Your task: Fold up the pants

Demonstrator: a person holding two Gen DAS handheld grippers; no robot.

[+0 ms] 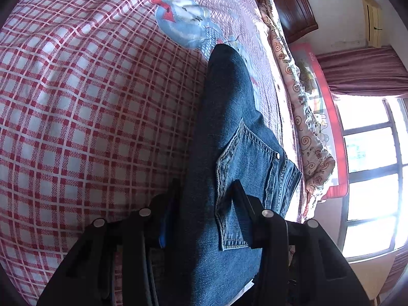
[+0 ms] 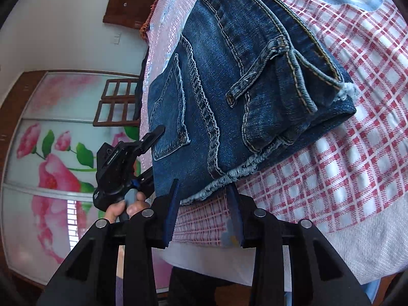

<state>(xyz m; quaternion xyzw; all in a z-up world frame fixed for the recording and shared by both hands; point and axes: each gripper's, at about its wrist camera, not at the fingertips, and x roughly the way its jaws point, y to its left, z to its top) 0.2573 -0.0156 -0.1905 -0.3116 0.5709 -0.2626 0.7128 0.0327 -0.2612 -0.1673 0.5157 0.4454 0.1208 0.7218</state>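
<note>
Jeans [image 1: 229,132] between left gripper [image 1: 206,196] fingers [image 1: 242,199]

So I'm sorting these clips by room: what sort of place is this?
Most likely a bedroom: the jeans lie on a bed with a red plaid sheet, a dark wooden headboard, and a curtained window.
</note>
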